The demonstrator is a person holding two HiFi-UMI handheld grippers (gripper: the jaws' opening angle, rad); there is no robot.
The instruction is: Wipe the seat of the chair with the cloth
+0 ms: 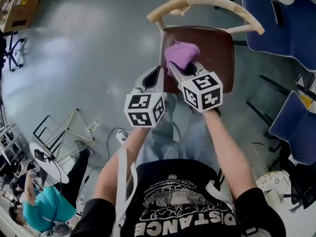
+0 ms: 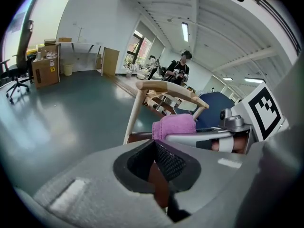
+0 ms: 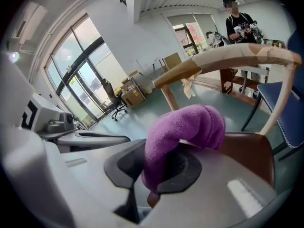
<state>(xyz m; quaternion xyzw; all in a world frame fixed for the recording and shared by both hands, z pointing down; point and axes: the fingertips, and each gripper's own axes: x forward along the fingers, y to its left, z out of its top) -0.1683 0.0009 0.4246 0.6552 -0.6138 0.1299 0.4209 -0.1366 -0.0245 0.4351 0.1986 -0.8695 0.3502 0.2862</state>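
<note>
— What is laid out, largest first?

— One chair (image 1: 207, 3) is seen. Its brown seat (image 1: 220, 53) is faced squarely, probably so that it can be reached. One purple cloth (image 1: 180, 55) is held over the seat's near left part; whether it touches cannot be told.

— And the tools?

— Two are counted. The right gripper (image 1: 178, 69) is clamped on the cloth, which is bunched into a pad, presumably for wiping. The left gripper (image 1: 157, 75) is held just beside it, jaws closed on nothing, seemingly clear of the wiping path.
</note>
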